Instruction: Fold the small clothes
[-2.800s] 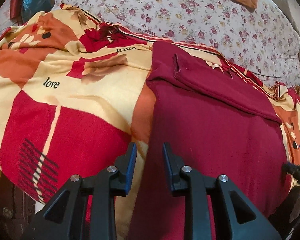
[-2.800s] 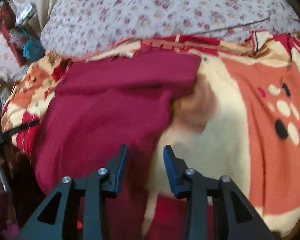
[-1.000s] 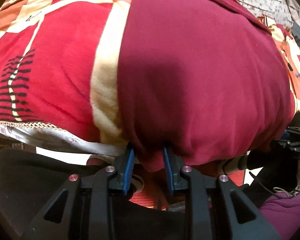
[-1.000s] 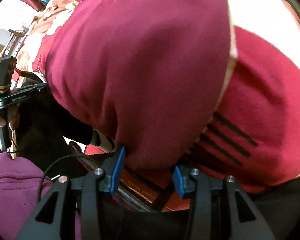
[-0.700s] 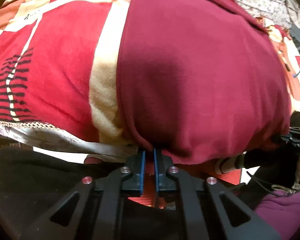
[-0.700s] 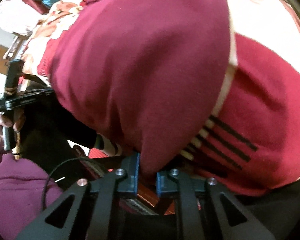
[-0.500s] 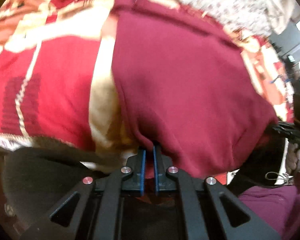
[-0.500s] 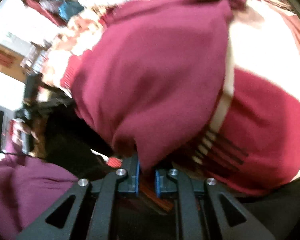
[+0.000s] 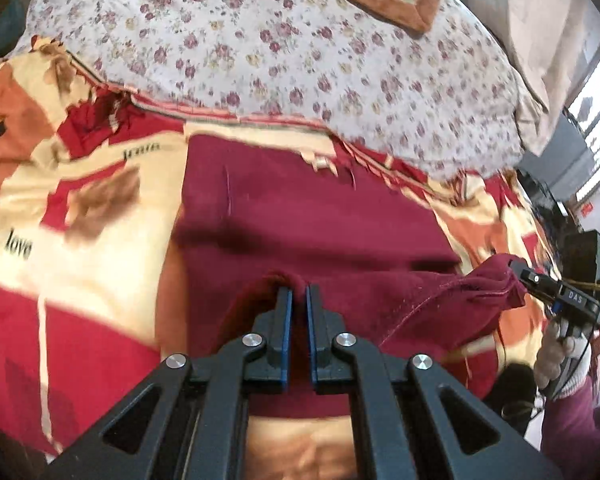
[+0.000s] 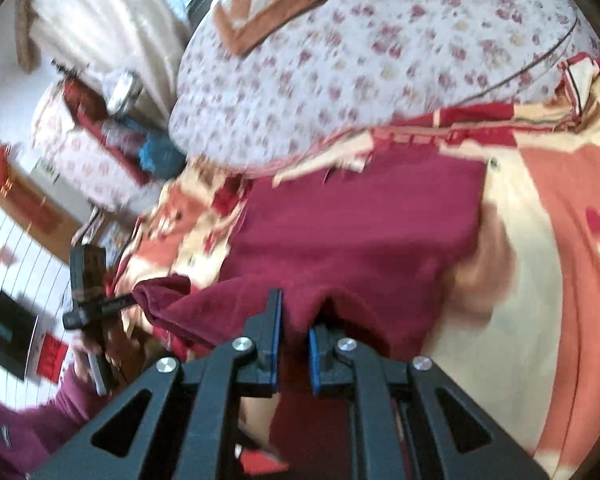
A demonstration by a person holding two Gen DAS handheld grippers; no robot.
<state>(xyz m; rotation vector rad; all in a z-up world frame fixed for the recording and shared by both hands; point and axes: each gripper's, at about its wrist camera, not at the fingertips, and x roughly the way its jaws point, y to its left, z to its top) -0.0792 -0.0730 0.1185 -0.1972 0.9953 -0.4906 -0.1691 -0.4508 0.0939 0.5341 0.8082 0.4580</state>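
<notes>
**Both grippers clamped on the maroon garment's near hem**

The maroon garment (image 9: 324, 216) lies on a patterned red, cream and orange blanket (image 9: 80, 240) spread over the bed, with its far edge near a floral quilt (image 9: 300, 60). Its near hem is lifted off the blanket at 2 corners.

The left gripper (image 9: 296, 292) has its fingers (image 9: 285, 312) drawn almost together, with only a thin fold of maroon cloth pinched between the blue pads. The hem rises in a small peak at the tips.

The right gripper (image 10: 294, 312) is also clamped on the hem (its fingers (image 10: 275, 320) stand a little wider, with a thicker bunch of cloth filling the gap between them).

In the left wrist view the right gripper appears at the far right, gripping the other raised corner; between the 2 grips the hem runs as a slack band above the blanket. Both views are somewhat blurred.
</notes>
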